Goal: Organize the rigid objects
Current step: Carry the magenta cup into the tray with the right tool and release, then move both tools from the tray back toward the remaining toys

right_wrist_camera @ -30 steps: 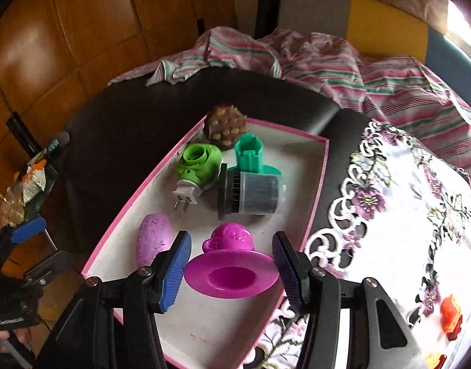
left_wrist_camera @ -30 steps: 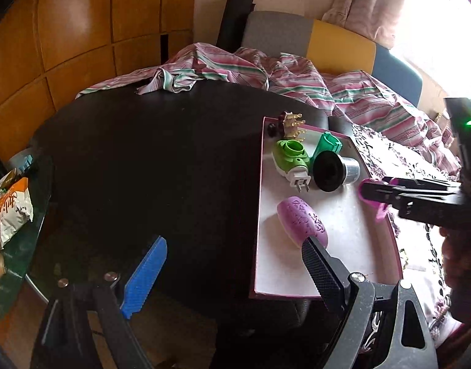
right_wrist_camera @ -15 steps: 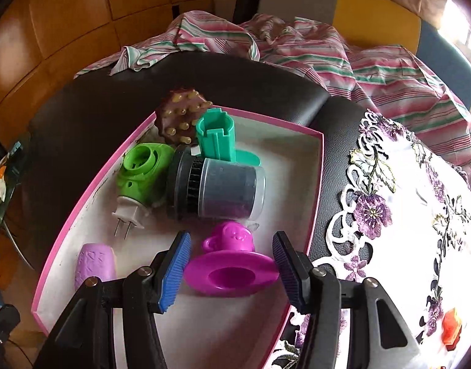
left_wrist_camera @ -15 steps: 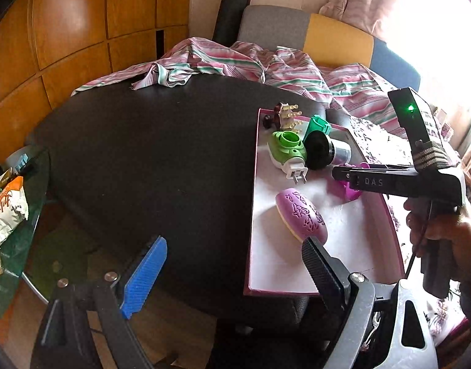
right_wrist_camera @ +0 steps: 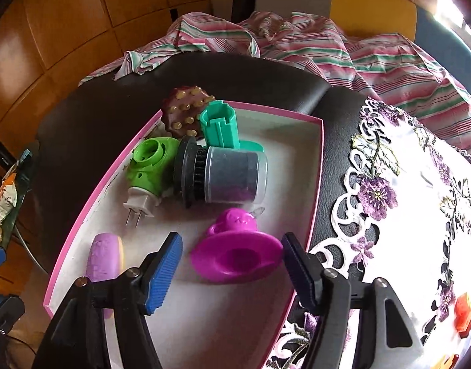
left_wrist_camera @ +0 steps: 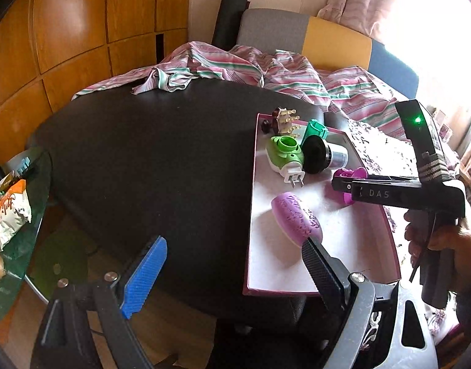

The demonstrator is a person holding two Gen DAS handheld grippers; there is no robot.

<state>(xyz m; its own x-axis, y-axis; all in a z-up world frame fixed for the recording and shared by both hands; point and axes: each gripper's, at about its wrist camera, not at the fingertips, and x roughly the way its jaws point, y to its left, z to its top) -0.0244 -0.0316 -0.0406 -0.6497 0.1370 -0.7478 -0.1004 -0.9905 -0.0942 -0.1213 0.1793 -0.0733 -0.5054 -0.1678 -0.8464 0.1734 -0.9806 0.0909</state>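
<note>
1. Presently the right gripper [right_wrist_camera: 232,261] hangs low in the frame over the pink-rimmed tray [right_wrist_camera: 315,184]; its jaws are opening, and the magenta hat-shaped toy [right_wrist_camera: 235,252] lies between them on the tray floor with a gap at each side, so it reads as just set down, not gripped.
2. Above it, mid-frame, the green plug-in piece [right_wrist_camera: 149,169], the dark cylinder with a clear cap [right_wrist_camera: 223,178], the teal piece [right_wrist_camera: 220,129] and the brown studded disc [right_wrist_camera: 183,110] crowd the tray's far end, touching one another; the packing probably saves floor for later arrivals.
3. At lower left the lilac oval [right_wrist_camera: 104,258] lies apart, near the tray's left rim.
4. The left gripper [left_wrist_camera: 232,264] stands wide and holds nothing, low in its frame over the black table [left_wrist_camera: 143,160]; it seems parked clear of the tray.
5. At far right of the right wrist view, small red-orange pieces [right_wrist_camera: 464,313] on the floral cloth [right_wrist_camera: 420,215] likely wait their turn.
</note>
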